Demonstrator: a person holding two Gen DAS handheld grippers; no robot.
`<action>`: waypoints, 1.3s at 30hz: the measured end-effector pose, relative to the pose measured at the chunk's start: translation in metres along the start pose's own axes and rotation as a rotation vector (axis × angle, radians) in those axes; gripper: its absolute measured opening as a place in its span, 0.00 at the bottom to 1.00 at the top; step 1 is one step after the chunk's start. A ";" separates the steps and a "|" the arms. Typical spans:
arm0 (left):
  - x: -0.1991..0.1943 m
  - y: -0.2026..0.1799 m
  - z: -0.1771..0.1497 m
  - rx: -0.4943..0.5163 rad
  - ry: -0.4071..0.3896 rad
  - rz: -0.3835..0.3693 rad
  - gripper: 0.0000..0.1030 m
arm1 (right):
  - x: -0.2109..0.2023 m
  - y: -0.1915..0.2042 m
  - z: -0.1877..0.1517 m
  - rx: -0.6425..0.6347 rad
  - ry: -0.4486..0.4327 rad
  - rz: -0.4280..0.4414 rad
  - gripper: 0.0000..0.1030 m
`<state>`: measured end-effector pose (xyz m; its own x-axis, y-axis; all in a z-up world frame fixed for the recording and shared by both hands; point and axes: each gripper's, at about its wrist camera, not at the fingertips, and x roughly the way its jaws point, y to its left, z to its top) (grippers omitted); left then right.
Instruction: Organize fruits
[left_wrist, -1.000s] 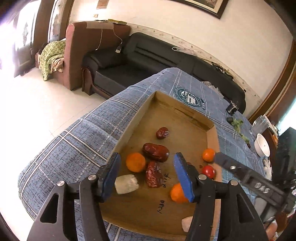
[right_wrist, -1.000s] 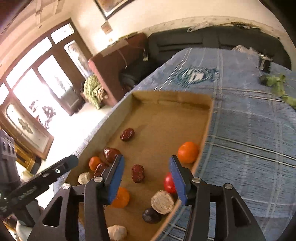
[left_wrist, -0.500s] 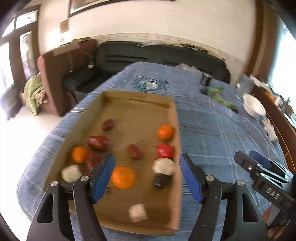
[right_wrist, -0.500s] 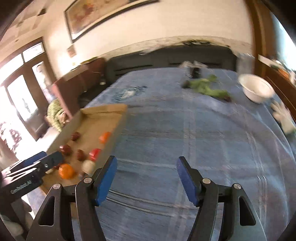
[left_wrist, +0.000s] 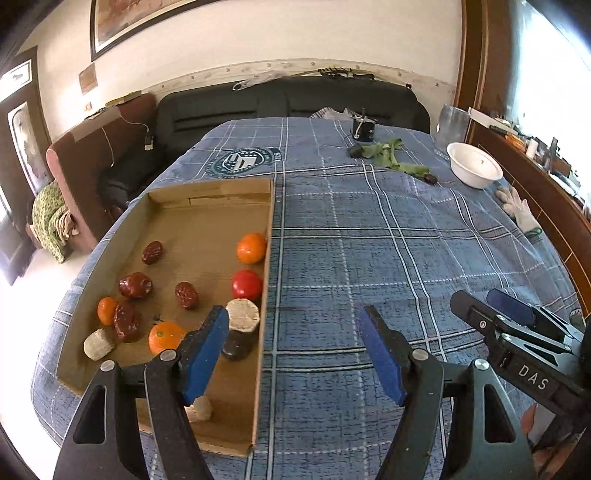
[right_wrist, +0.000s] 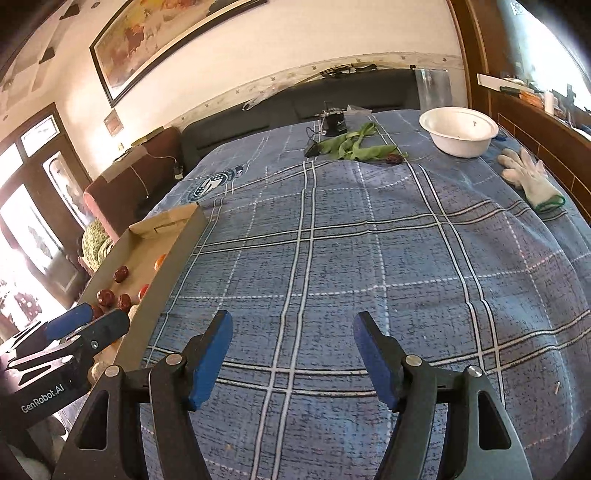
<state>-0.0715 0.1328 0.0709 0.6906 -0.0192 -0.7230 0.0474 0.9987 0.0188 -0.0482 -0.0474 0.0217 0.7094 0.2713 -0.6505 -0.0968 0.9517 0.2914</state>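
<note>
A shallow cardboard tray lies on the left of the blue plaid tablecloth. It holds several fruits: oranges, a red tomato, dark red dates and pale round pieces. My left gripper is open and empty, over the tray's right wall near its front. My right gripper is open and empty above bare cloth, right of the tray. It also shows at the right edge of the left wrist view.
A white bowl stands at the far right of the table. A white glove lies near it. Green leaves and a small black device lie at the far side. A black sofa stands behind.
Both grippers have pulled back and swung right from over the tray. The left one now straddles the tray's right wall; the right one is over bare cloth. Both stayed open.
</note>
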 end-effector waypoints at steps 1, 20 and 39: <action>0.000 -0.002 0.000 0.003 0.001 0.000 0.70 | -0.001 -0.002 -0.002 0.005 0.001 -0.002 0.71; 0.011 -0.002 -0.005 -0.008 0.026 -0.007 0.71 | 0.003 0.001 -0.009 -0.019 0.023 -0.020 0.74; -0.004 0.018 -0.010 -0.058 -0.021 0.029 0.71 | -0.007 0.040 -0.017 -0.130 0.016 -0.036 0.78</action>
<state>-0.0810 0.1514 0.0673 0.7064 0.0092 -0.7078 -0.0141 0.9999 -0.0011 -0.0692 -0.0091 0.0257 0.7030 0.2381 -0.6701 -0.1617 0.9711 0.1754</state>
